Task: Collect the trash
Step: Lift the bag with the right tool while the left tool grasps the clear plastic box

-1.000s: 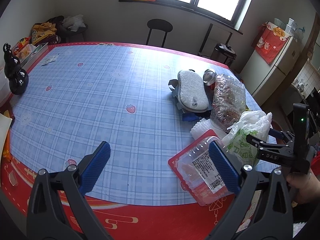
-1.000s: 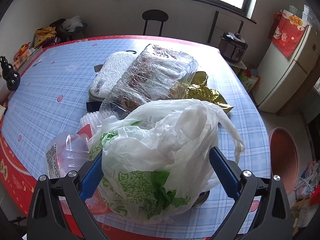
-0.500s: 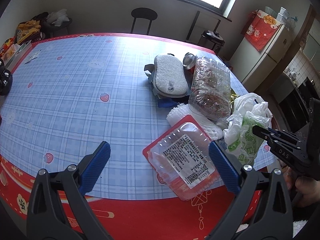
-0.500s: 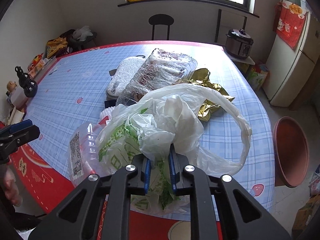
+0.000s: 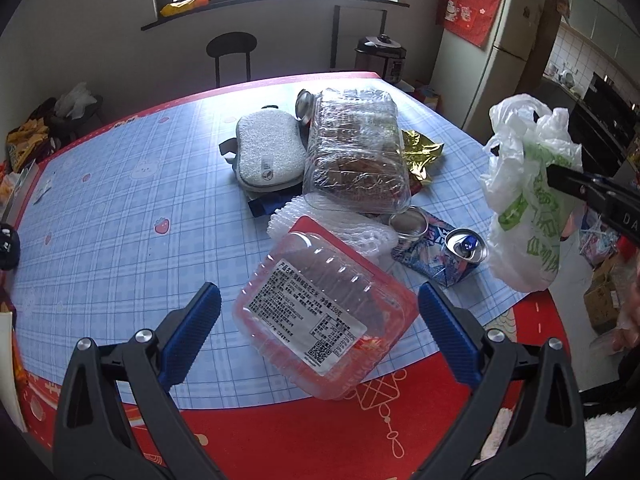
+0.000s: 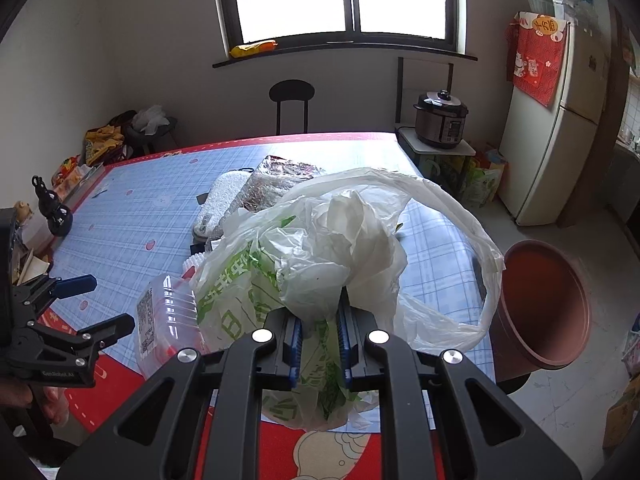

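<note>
My right gripper [image 6: 319, 346] is shut on a white and green plastic bag [image 6: 320, 264] and holds it lifted above the table's right front edge; the bag also shows in the left wrist view [image 5: 528, 200]. My left gripper [image 5: 320, 332] is open, its blue pads either side of a clear plastic tray with a red base and a label [image 5: 324, 312] at the table's front edge. Behind it lie a white foam net [image 5: 352, 228], two cans [image 5: 466, 245], a large clear clamshell box [image 5: 356, 152] and gold foil [image 5: 420, 152].
A blue checked cloth with a red border [image 5: 120, 216] covers the table. A white pad [image 5: 268, 156] lies at the middle. A red-brown bin [image 6: 544, 304] stands on the floor to the right. A black stool [image 6: 292, 100], a cooker [image 6: 440, 120] and a fridge [image 6: 560, 120] stand beyond.
My right gripper closed on the plastic bag and lifted it off the table, uncovering the cans. My left gripper moved right and closer to the labelled tray.
</note>
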### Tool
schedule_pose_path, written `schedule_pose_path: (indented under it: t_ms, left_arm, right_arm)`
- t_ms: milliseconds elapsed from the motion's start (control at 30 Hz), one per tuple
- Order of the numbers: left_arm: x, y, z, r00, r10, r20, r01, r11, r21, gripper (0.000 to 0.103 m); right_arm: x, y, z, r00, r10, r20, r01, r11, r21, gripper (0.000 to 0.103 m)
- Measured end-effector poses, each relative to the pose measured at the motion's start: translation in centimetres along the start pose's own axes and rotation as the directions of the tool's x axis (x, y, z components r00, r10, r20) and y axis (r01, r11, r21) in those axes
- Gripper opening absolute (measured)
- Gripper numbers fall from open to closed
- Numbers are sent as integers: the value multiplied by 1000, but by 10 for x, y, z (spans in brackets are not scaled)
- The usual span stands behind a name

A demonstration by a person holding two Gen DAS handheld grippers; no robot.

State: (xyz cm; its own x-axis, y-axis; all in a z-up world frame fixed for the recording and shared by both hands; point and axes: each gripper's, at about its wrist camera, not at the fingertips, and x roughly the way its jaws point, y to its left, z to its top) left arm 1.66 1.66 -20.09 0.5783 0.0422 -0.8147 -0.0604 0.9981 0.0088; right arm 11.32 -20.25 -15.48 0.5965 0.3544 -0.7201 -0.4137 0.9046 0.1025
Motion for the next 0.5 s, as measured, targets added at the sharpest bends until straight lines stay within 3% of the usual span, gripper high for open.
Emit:
schedule_pose_path:
  t_ms: [133, 333, 500]
  left_arm:
    - [7, -26, -9, 1000, 21, 21, -23, 997, 76, 97]
    - [20, -50, -22, 997, 78, 24, -79, 994, 71, 97]
    - [35, -70, -38, 974, 213, 76, -221, 968, 122, 97]
  right_arm:
    - [-7, -17, -2, 1000, -5, 4, 5, 1000, 22, 15]
    - [-14, -42, -6, 1000, -19, -3, 19, 999, 37, 15]
    - [-19, -61, -12, 1000, -22, -4, 22, 999, 29, 15]
